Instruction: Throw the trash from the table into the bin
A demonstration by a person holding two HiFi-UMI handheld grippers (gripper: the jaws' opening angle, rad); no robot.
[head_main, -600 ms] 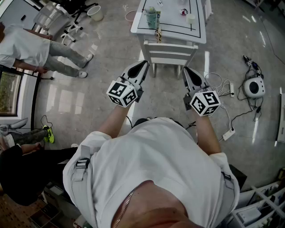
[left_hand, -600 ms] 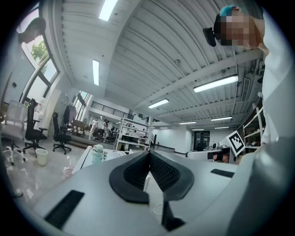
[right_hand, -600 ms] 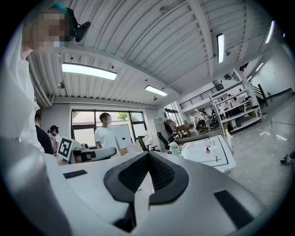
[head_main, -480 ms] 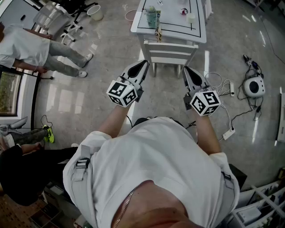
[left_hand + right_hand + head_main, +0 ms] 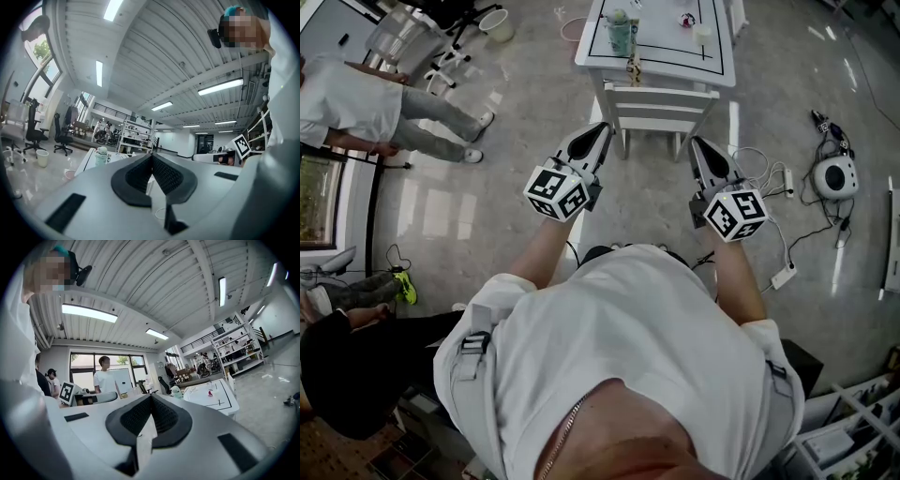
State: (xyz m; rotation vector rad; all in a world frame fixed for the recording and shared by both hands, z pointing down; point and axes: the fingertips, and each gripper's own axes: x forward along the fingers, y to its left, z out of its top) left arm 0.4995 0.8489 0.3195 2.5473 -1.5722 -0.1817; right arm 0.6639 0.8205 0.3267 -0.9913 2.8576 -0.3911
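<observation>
One bin [image 5: 499,25] stands on the floor far ahead and to the left of the left tongs [image 5: 605,128]. One person in a white shirt [image 5: 352,98] stands well to the left of them.

The left tongs point level at one white chair [image 5: 661,101]. Their jaws are pressed together and nothing is between them. One white table [image 5: 675,75] stands behind the chair, ahead of both tongs and well apart from them.

Four small things are on the table. A green bottle [image 5: 620,35] and a small brown thing [image 5: 632,68] are ahead of the left tongs. A small red thing [image 5: 686,21] and a white cup [image 5: 703,37] are ahead of the right tongs [image 5: 694,142]. What the two small things are, I cannot tell.

The right tongs also point level at the chair, and their jaws are pressed together with nothing between them. To the right of them, two power strips [image 5: 787,186] and one round white device [image 5: 834,180] lie on the floor.
</observation>
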